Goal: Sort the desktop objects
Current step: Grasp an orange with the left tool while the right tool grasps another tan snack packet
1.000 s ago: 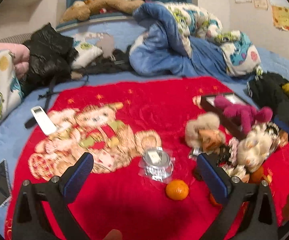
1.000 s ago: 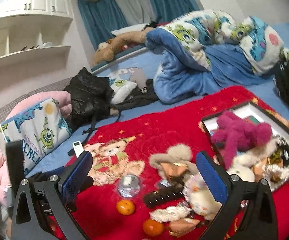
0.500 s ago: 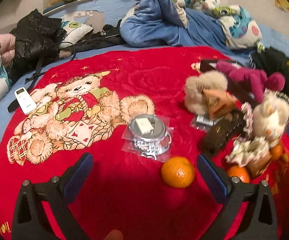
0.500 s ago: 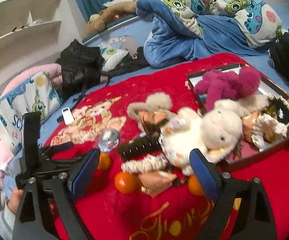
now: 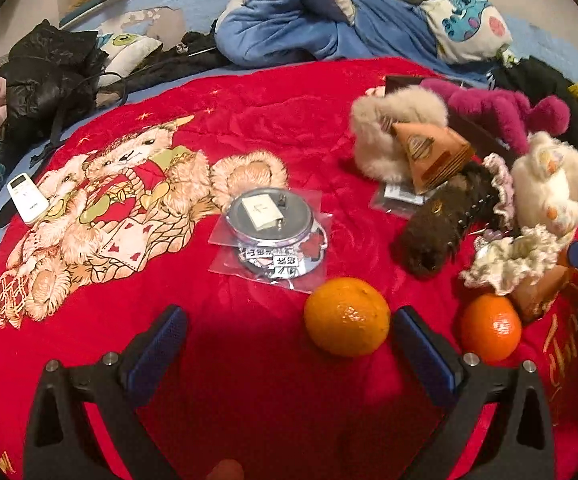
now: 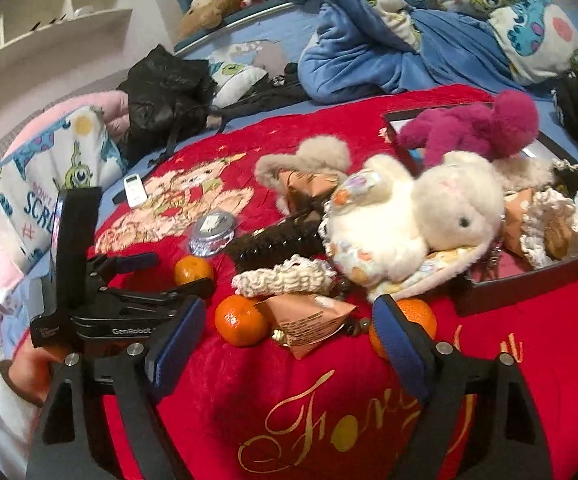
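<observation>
Both hand-held grippers hang over the red blanket [image 5: 249,380] with fingers apart and nothing gripped: the left hand-held gripper [image 5: 289,340] beside an orange [image 5: 347,316], while the right hand-held gripper [image 6: 285,332] has just been narrowing its jaws around a tan wrapped packet [image 6: 309,320], pads not touching it. A white plush rabbit [image 6: 417,216] lies against the dark tray [image 6: 529,284]. A second orange [image 6: 241,320] touches the packet.

Left hand-held gripper [image 5: 287,330] gapes wide — an orange [image 5: 347,316] just ahead.
</observation>
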Action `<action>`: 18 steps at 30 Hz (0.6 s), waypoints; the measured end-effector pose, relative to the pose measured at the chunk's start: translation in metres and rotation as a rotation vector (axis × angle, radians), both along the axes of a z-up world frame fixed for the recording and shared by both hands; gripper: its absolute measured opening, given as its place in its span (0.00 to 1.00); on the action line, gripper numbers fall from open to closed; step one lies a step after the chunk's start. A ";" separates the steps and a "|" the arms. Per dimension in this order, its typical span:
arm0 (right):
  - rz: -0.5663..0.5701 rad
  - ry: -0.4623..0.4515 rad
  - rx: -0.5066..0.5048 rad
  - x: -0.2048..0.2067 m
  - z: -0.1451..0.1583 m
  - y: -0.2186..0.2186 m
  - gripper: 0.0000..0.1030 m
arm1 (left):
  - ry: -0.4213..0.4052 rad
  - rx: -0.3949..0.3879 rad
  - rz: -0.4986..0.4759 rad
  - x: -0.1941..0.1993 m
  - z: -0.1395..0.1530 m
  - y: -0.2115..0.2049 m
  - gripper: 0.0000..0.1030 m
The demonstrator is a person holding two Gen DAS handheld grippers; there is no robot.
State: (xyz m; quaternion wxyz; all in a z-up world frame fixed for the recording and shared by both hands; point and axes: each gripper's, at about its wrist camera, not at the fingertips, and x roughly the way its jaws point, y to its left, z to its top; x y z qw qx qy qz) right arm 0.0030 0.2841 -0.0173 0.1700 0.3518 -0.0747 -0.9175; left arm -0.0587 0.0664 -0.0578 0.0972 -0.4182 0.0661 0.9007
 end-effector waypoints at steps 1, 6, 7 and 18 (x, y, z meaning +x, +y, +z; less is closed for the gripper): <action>0.007 -0.009 0.009 -0.002 -0.003 -0.003 0.75 | -0.005 -0.001 0.002 -0.001 -0.001 0.000 1.00; 0.000 -0.044 0.040 -0.008 -0.012 -0.008 0.61 | -0.031 0.035 0.020 -0.005 -0.005 -0.005 1.00; -0.008 -0.048 0.030 -0.009 -0.013 -0.006 0.57 | -0.031 0.041 0.019 -0.005 -0.006 -0.006 1.00; -0.082 -0.057 0.098 -0.021 -0.017 -0.015 0.48 | -0.004 0.021 0.003 -0.002 -0.008 -0.001 0.83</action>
